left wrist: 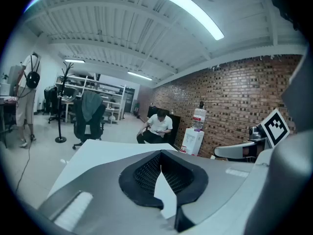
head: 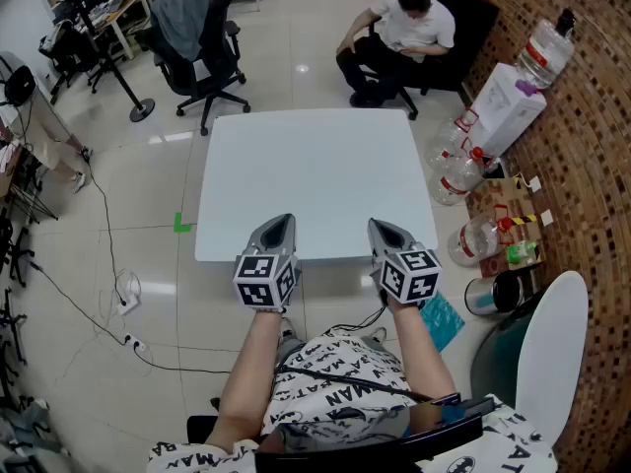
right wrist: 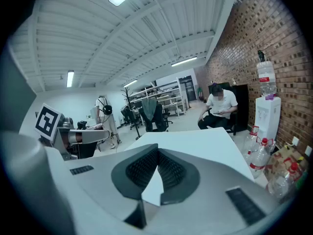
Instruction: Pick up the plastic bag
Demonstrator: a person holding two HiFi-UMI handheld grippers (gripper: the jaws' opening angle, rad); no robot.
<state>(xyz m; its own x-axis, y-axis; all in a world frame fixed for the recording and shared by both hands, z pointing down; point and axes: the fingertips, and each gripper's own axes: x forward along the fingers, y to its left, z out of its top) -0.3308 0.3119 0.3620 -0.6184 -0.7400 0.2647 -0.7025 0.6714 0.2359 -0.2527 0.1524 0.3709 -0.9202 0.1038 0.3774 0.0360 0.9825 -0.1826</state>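
Note:
No plastic bag shows on the white table (head: 315, 166), whose top is bare in every view. My left gripper (head: 284, 222) hovers over the table's near edge at the left, its jaws meeting at the tips with nothing between them (left wrist: 160, 153). My right gripper (head: 379, 226) is level with it to the right, also shut and empty (right wrist: 157, 151). Both point across the table toward its far side. A flat teal item (head: 441, 320) lies on the floor by my right arm; I cannot tell what it is.
A person sits on a black sofa (head: 463, 18) beyond the table. An office chair (head: 202, 47) stands at the far left. Large water bottles (head: 454, 170), a water dispenser (head: 508, 101) and a bin (head: 483, 296) line the brick wall at the right. Cables (head: 118, 294) cross the left floor.

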